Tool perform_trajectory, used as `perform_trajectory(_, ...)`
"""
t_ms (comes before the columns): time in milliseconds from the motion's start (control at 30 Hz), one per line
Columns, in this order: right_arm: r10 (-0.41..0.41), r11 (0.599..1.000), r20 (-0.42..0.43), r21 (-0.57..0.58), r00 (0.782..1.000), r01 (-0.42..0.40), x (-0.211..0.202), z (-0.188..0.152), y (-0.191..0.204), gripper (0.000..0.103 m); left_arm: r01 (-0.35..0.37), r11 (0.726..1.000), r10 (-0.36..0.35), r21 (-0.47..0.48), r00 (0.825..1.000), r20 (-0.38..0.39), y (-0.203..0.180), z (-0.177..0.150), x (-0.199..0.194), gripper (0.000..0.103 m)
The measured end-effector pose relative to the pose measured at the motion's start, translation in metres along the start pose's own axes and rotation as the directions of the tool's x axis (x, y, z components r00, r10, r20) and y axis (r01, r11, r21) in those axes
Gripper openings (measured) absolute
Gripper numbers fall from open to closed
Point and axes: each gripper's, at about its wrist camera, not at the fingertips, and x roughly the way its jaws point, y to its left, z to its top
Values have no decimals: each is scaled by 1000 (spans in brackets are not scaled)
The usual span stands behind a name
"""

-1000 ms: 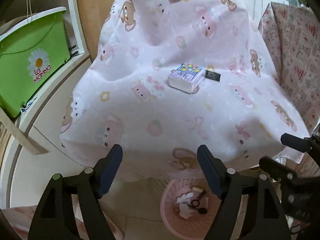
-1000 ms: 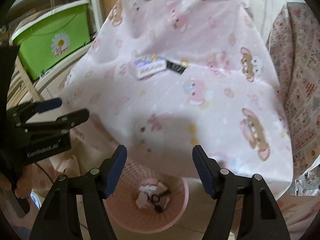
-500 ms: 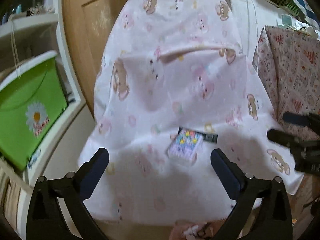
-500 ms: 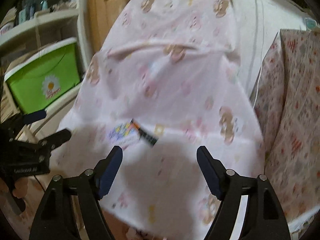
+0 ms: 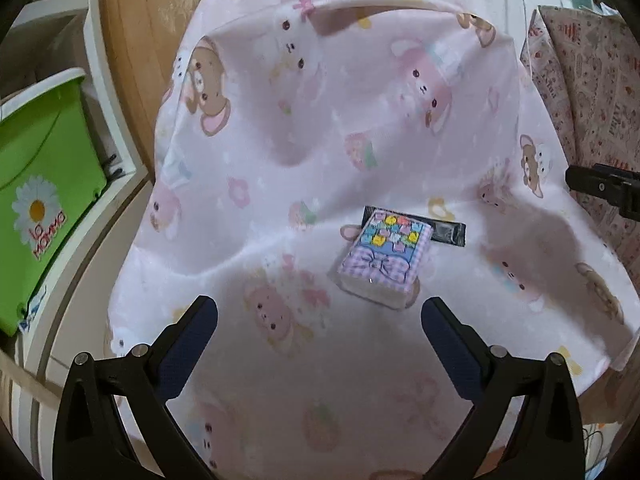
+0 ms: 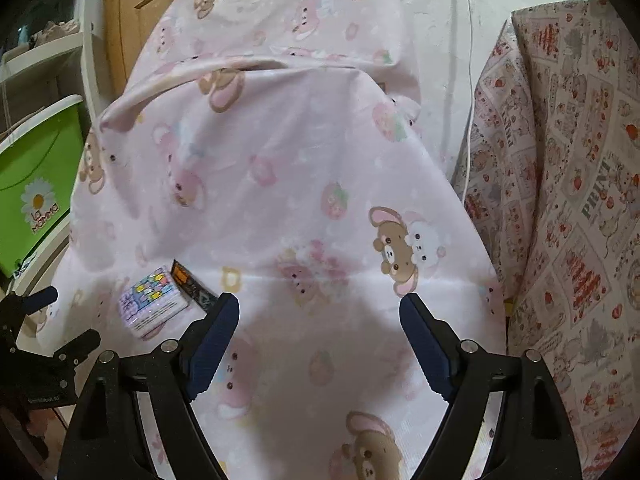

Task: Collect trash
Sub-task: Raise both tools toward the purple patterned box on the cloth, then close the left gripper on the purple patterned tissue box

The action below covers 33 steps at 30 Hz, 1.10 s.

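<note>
A: Both tongs released, nothing betw. them. Our left gripper (image 5: 320, 322) just spread wide; right gripper (image 6: 319, 320) widened too.

B: Black wrapper (image 5: 448, 233) lies flat on the pink cloth (image 5: 280, 160), half tucked under the tissue pack (image 5: 386, 258). We'd pinch its free end, not the pack.

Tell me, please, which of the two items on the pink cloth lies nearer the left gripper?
The tissue pack, pastel with a bow print, lies nearer the left gripper; the black sachet is partly tucked behind it.

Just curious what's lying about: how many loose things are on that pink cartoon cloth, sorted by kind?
Lilac flower-printed tissue packs: 1
Black foil sachets, partly under the pack: 1
Total: 2
</note>
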Motion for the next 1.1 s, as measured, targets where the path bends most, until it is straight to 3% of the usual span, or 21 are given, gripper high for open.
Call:
perform_trajectory(167, 32, 999, -41, 21, 999, -32, 8, -2, 1, 84, 99, 994, -101, -55, 995, -27, 0, 4, 8, 94)
perform_trajectory(333, 37, 999, -49, 1, 998, -37, 12, -1, 6, 84, 95, 994, -97, -48, 994, -45, -5, 9, 20, 90)
perform_trajectory(667, 36, 999, -61, -9, 998, -37, 16, -2, 13, 84, 173, 984, -176, -38, 981, -78, -28, 24, 36, 89)
perform_trajectory(800, 36, 999, -68, 15, 997, -35, 18, -2, 9, 84, 141, 990, -143, -21, 986, -88, -38, 29, 46, 90)
perform_trajectory(1000, 22, 1000, -76, 13, 997, -21, 21, -2, 6, 84, 68, 996, -74, -54, 990, -122, -31, 30, 71, 90)
perform_trajectory(1100, 20, 1000, -77, 12, 997, -19, 21, -2, 5, 84, 63, 994, -74, -85, 989, -128, -25, 30, 78, 90)
